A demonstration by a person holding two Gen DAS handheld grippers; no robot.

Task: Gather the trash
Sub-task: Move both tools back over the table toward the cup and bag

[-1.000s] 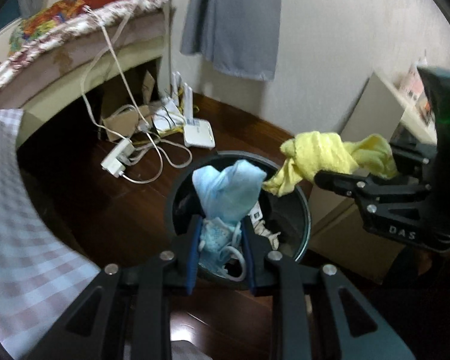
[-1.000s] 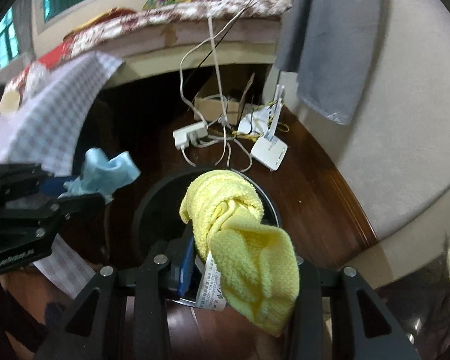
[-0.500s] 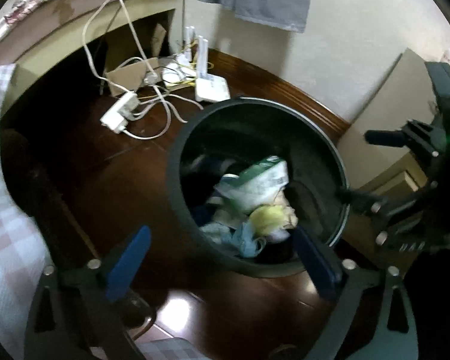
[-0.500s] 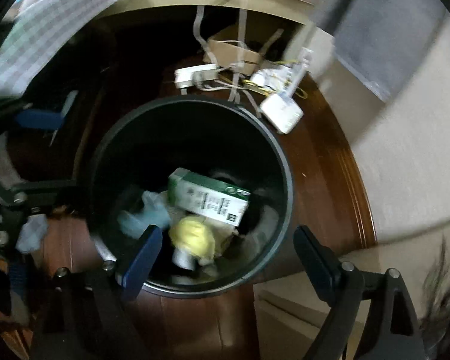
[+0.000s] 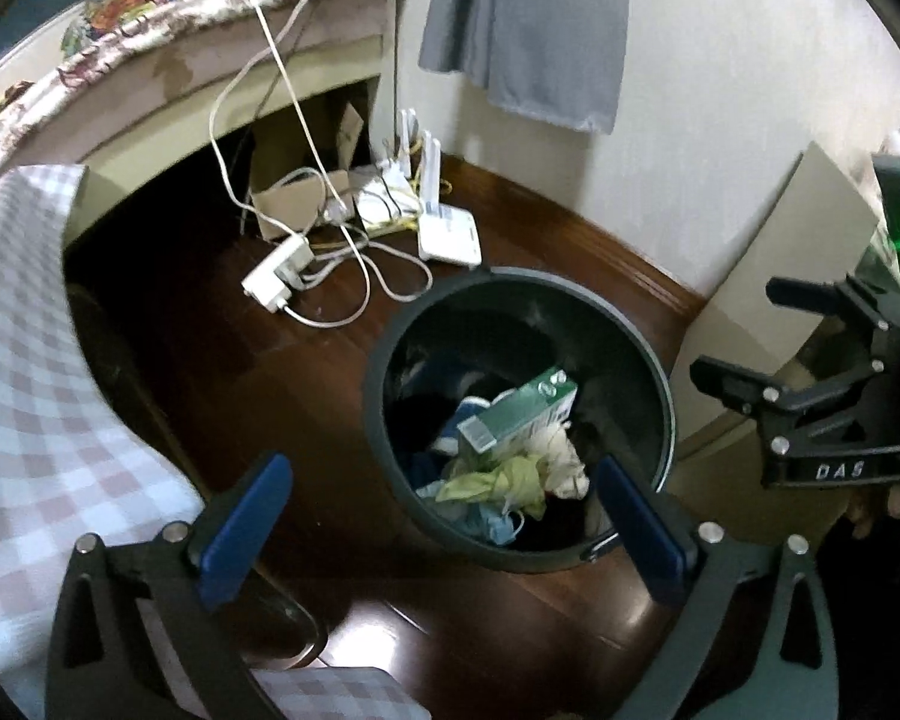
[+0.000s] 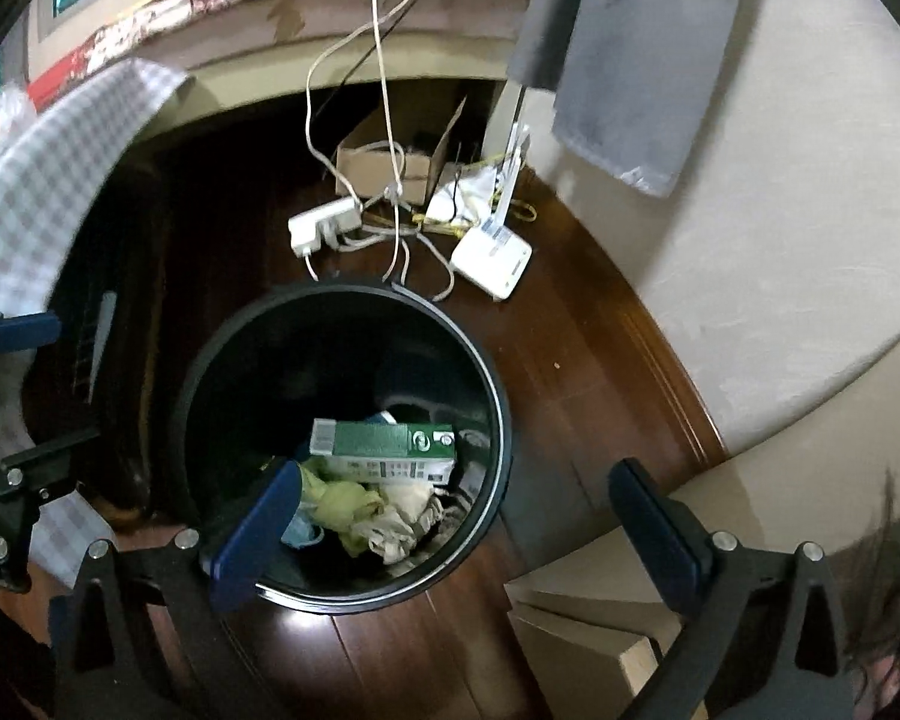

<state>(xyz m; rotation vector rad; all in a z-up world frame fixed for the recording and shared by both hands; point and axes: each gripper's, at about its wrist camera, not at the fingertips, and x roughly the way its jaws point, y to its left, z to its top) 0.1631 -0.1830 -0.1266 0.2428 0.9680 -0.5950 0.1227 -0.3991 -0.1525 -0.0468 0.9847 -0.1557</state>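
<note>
The black trash bin stands on the wooden floor, holding a green carton atop a yellow cloth, a pale rag and something blue (partly hidden). Left gripper and right gripper fingers are spreading wide, nothing between them.
</note>
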